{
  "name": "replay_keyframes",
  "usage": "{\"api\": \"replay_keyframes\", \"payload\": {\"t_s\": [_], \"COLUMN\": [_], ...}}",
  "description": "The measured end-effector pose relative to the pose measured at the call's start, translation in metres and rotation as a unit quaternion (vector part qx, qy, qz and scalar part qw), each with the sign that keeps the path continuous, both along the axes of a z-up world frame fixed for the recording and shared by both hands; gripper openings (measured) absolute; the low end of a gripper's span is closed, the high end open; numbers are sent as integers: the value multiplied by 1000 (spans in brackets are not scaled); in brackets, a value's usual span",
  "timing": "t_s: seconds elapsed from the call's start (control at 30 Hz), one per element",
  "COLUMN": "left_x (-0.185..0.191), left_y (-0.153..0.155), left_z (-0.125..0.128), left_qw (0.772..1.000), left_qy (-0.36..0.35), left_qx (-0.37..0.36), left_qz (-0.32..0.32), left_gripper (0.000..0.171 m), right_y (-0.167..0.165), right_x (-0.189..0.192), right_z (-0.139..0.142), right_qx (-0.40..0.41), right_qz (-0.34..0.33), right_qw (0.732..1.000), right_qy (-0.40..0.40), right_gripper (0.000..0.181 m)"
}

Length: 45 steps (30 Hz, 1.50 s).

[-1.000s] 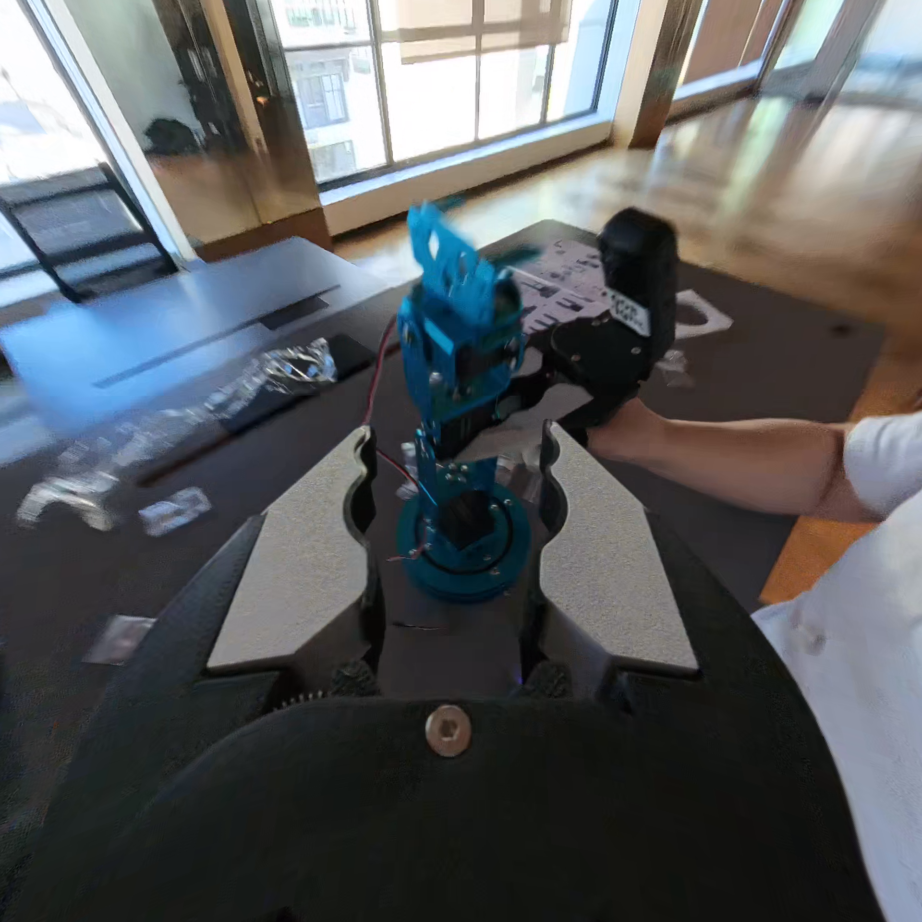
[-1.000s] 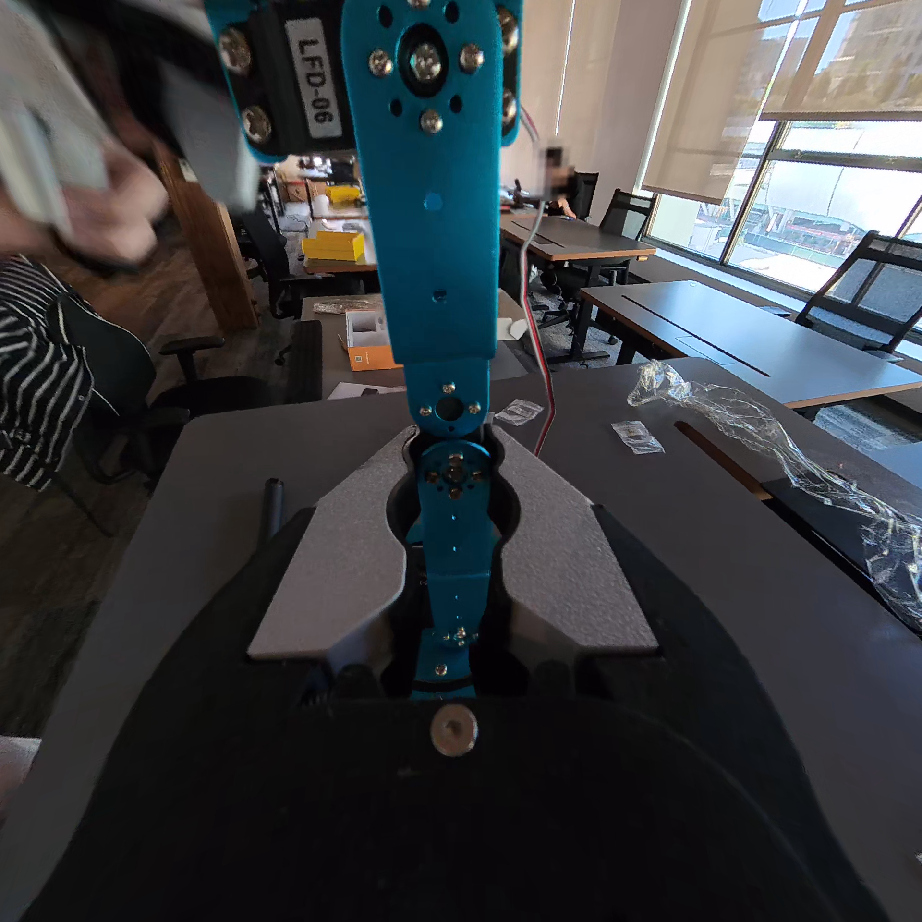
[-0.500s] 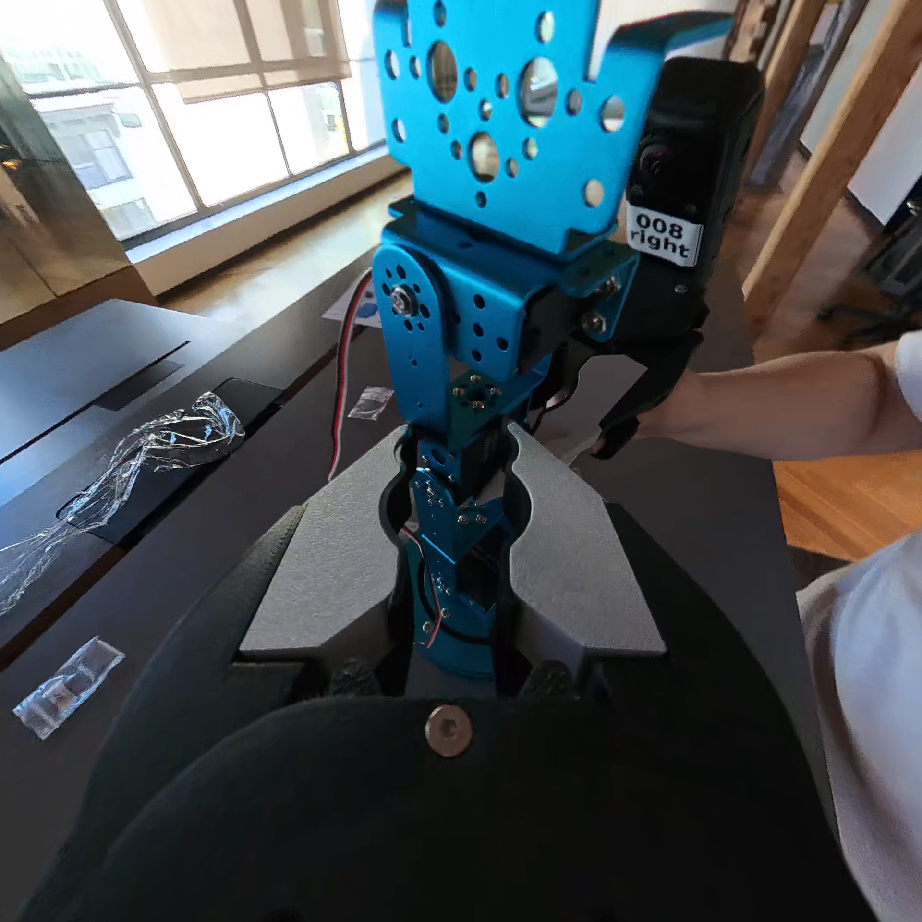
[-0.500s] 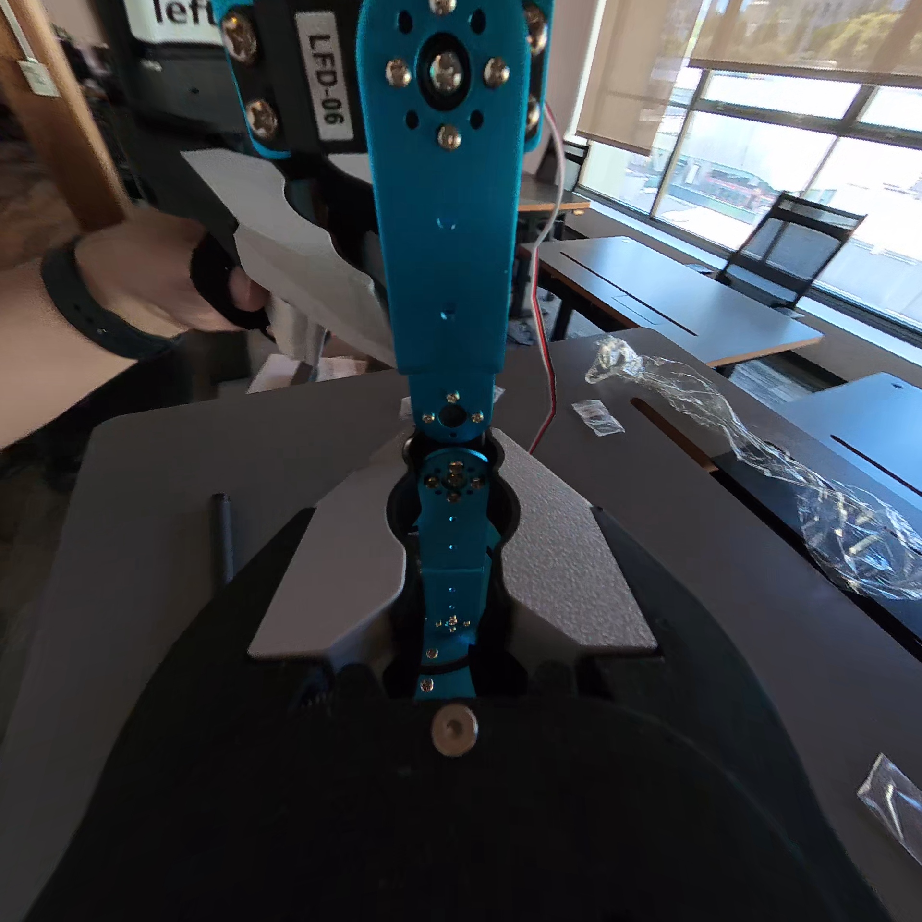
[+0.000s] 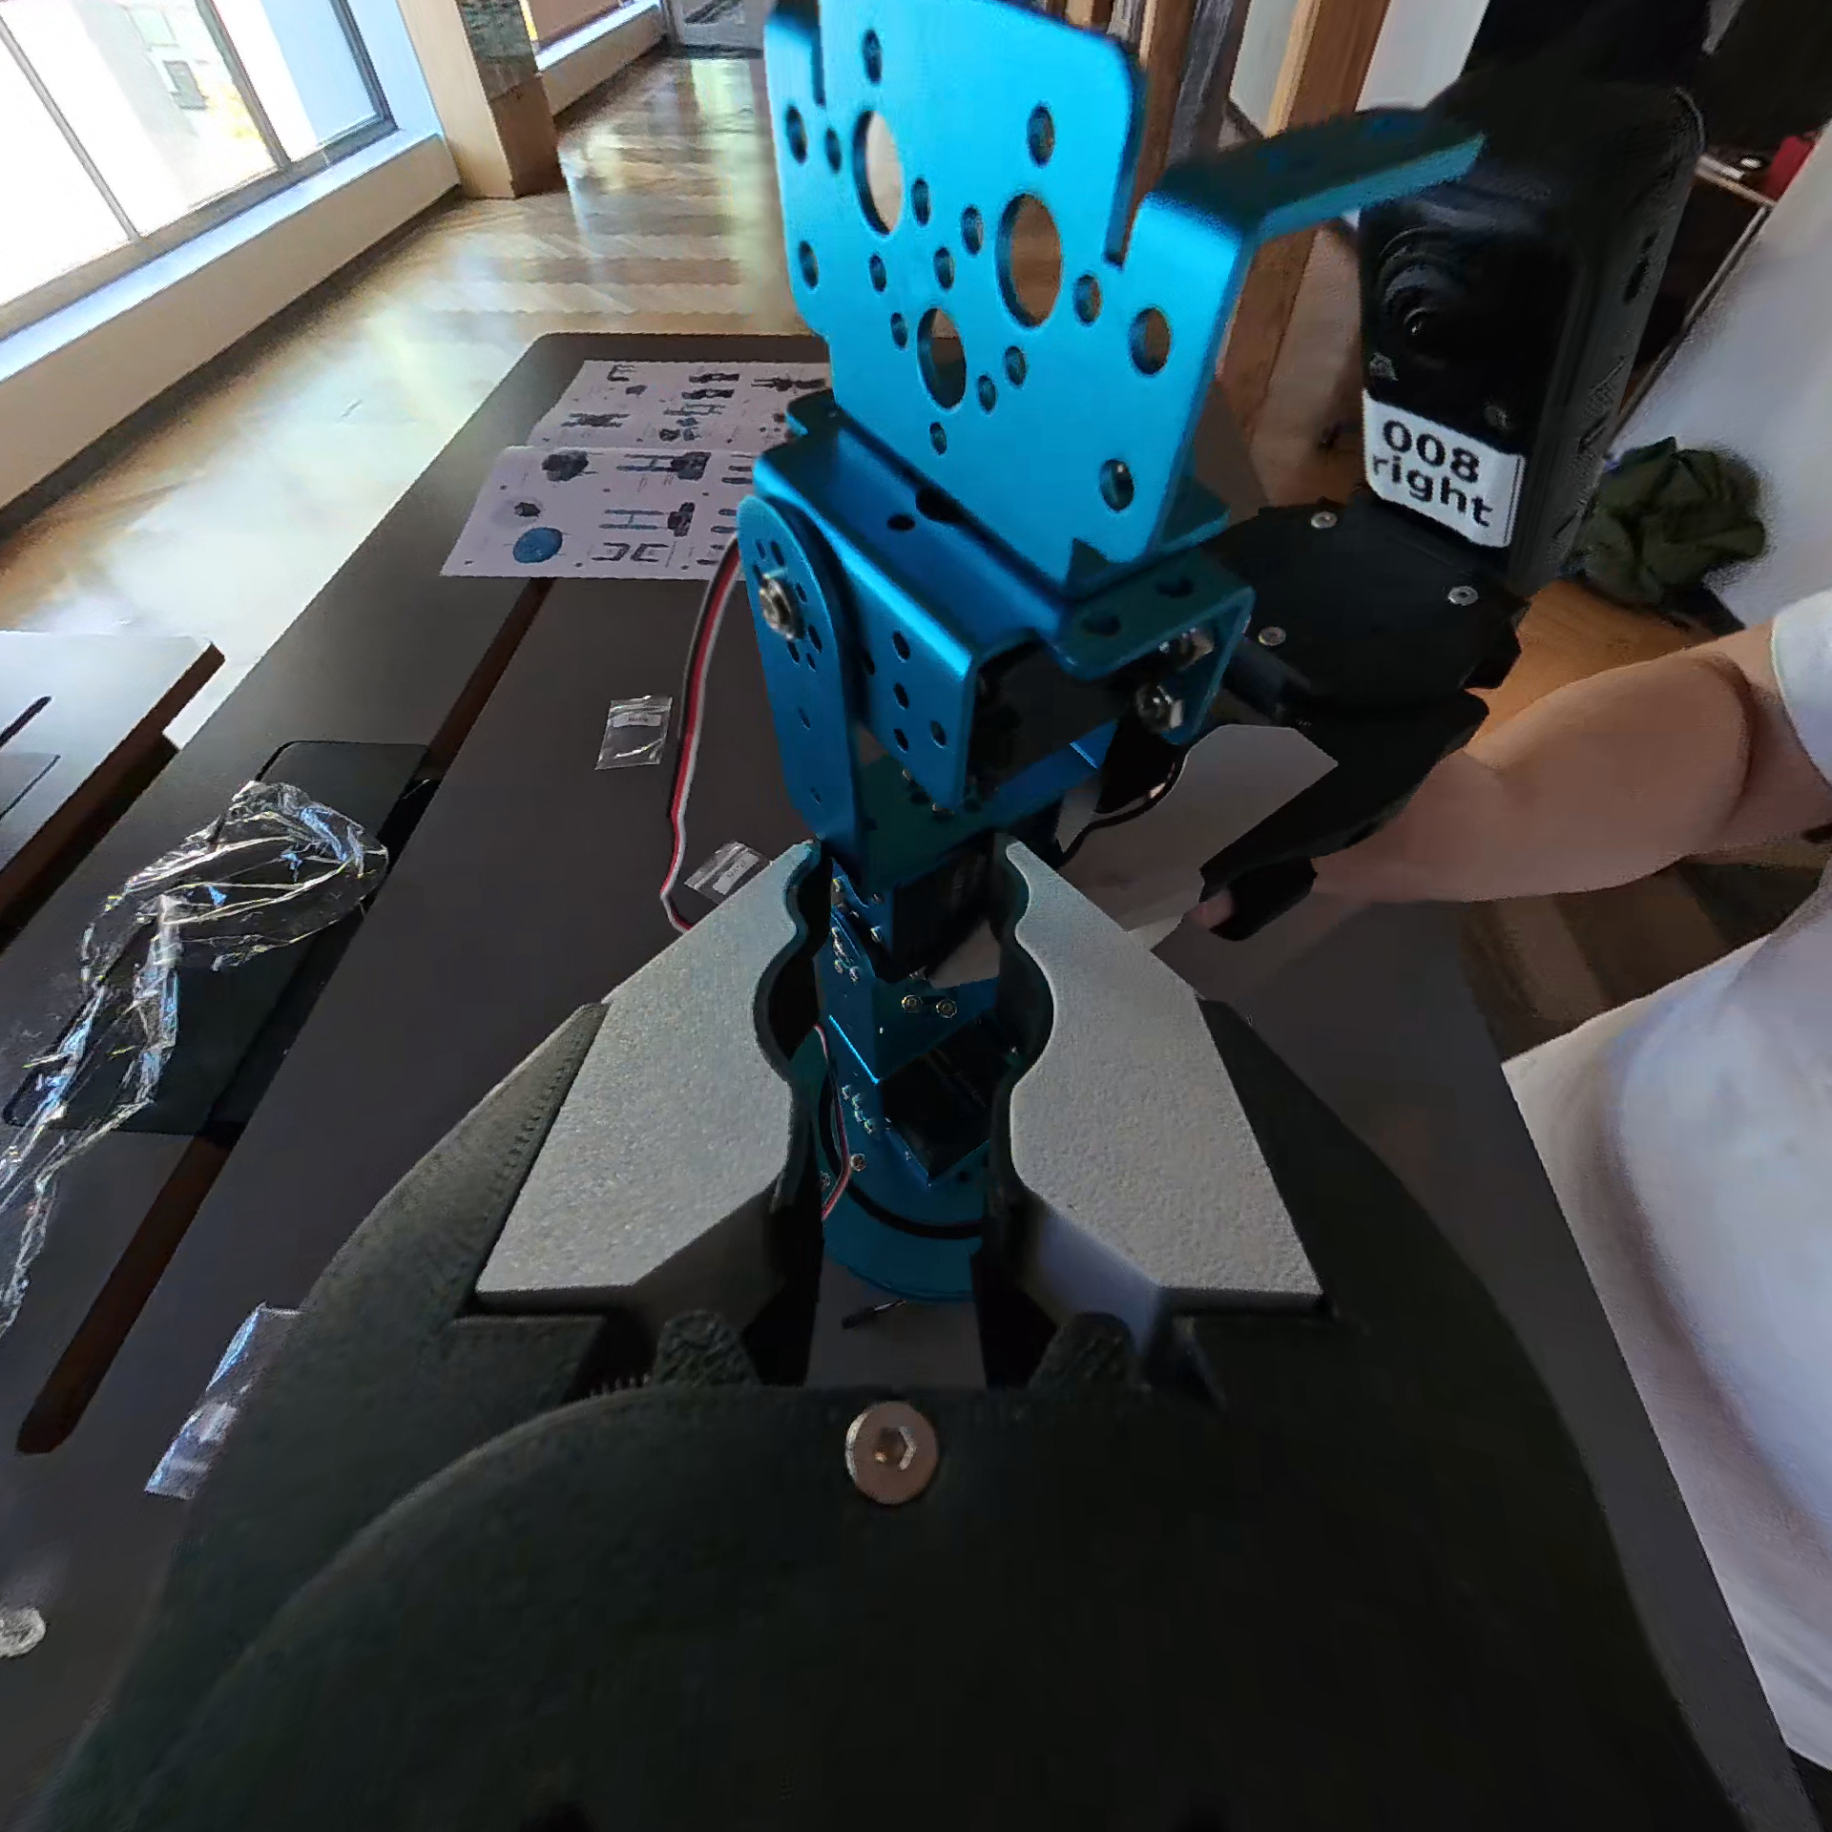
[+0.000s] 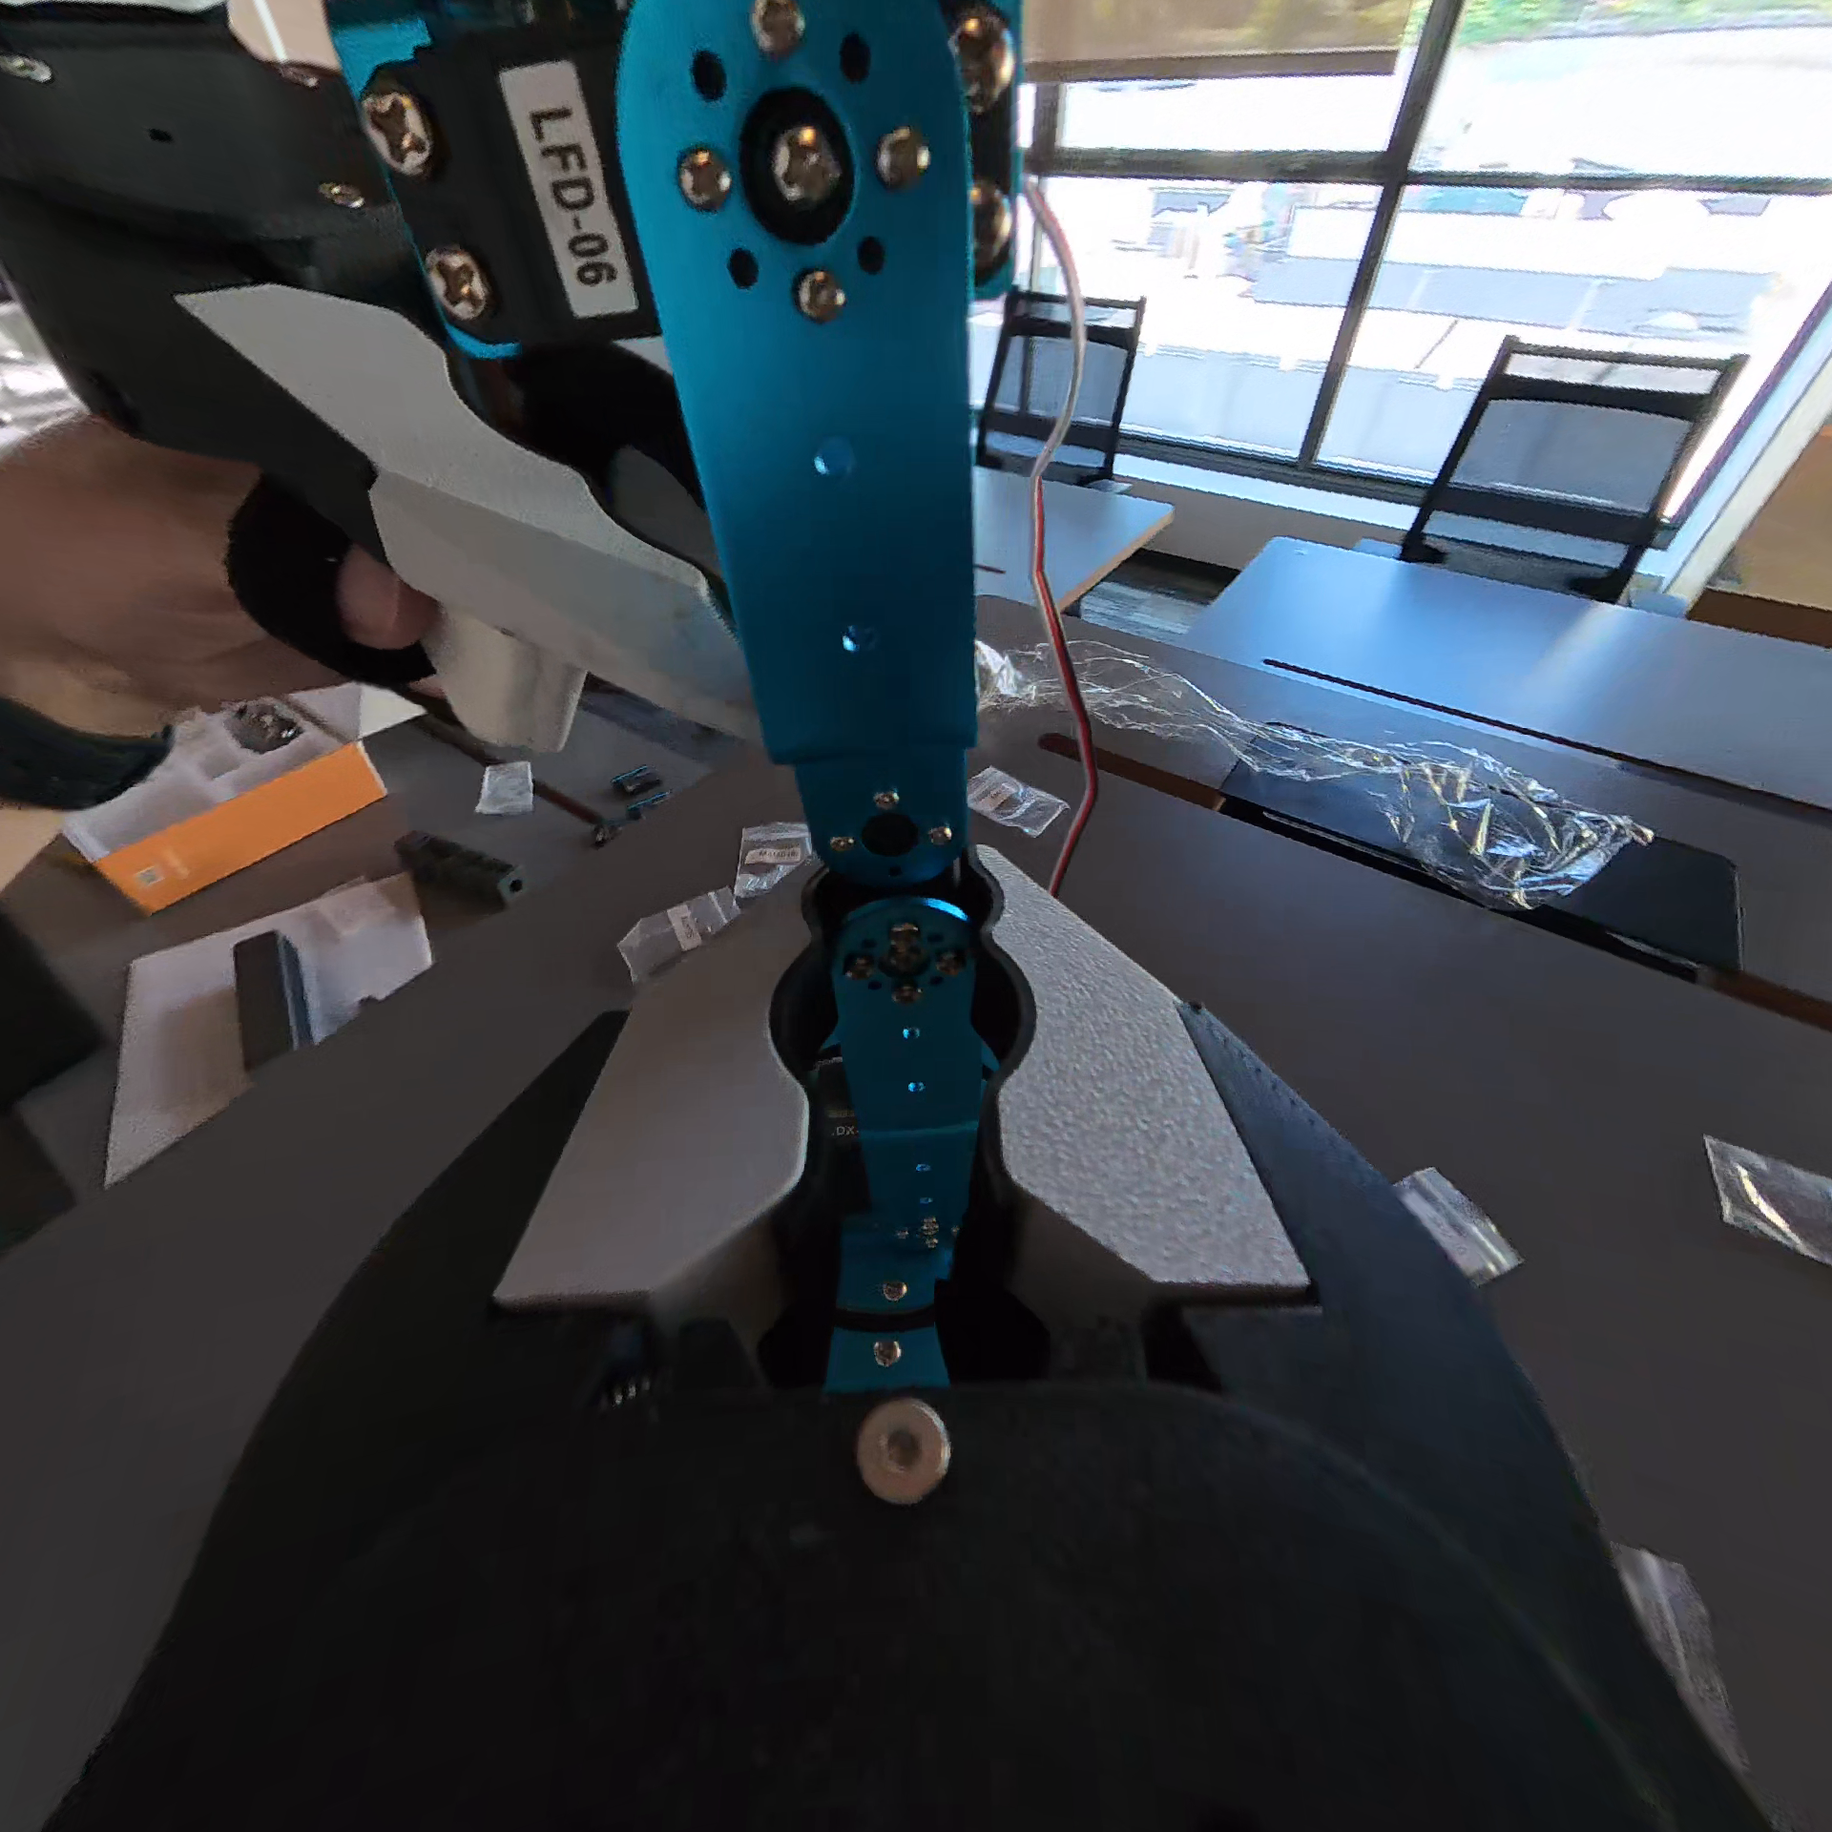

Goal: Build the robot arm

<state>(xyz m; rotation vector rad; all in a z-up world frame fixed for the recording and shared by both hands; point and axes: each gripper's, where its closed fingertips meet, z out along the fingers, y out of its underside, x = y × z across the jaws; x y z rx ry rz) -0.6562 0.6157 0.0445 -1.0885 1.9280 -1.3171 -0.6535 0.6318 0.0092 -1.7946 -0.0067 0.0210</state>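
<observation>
Both the left gripper (image 5: 907, 952) and right gripper (image 6: 902, 952) clamp the perforated blue-metal arm (image 5: 981, 476).

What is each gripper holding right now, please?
Left gripper: shut on the blue arm.
Right gripper: shut on the blue arm.

Bare dark table (image 6: 1388, 1041) rightward; plastic wrap (image 6: 1388, 783) beyond, small bags (image 6: 684, 927) leftward.

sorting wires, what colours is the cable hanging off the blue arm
Red, white and black servo cable, off the blue arm; clearest in the left wrist view.
</observation>
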Motion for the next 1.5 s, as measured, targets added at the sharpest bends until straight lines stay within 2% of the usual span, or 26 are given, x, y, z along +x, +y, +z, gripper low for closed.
{"api": "replay_keyframes", "payload": {"t_s": [0.1,0.23,0.3,0.4,0.5,0.57,0.63,0.7,0.77,0.83,0.87,0.97,1.07,1.13,1.27,1.4,1.5], "left_x": [-5,-12,-21,-39,-52,-53,-51,-49,-47,-44,-43,-46,-50,-50,-49,-52,-58], "left_y": [1,0,5,16,8,0,-7,-10,-10,-9,-6,4,12,8,14,18,15], "left_z": [0,5,11,13,31,46,63,77,83,80,78,85,99,103,104,94,77], "left_qw": [1000,997,995,989,976,965,952,935,921,914,910,906,924,941,930,917,927], "left_qy": [-14,-46,-66,-87,-136,-165,-203,-240,-260,-260,-259,-255,-224,-184,-178,-132,-82], "left_qx": [-10,-55,-74,-64,-76,-84,-81,-81,-72,-47,-30,-5,-46,-74,-6,40,18], "left_qz": [-4,2,26,99,153,186,215,248,280,307,323,337,307,275,323,374,366], "left_gripper": [30,34,37,49,53,56,59,60,58,57,56,55,59,60,58,58,64], "right_y": [1,-2,-8,-28,-49,-53,-51,-48,-47,-47,-44,-33,-11,-8,-12,-1,-2], "right_x": [-6,-9,-11,-13,-10,1,9,14,14,15,17,17,22,18,4,-5,-7], "right_z": [2,1,3,17,46,70,94,116,129,131,131,129,133,139,145,122,118], "right_qx": [19,24,31,70,137,166,189,203,208,210,214,208,202,191,172,142,131], "right_qz": [-6,29,58,121,201,245,305,379,463,525,538,558,547,574,625,614,630], "right_qw": [1000,998,997,990,967,951,931,903,860,820,811,801,809,789,748,770,758], "right_qy": [24,45,42,-7,-79,-92,-62,3,59,82,79,54,75,110,141,98,104], "right_gripper": [23,28,40,47,45,44,45,48,46,44,43,42,42,42,42,43,46]}}
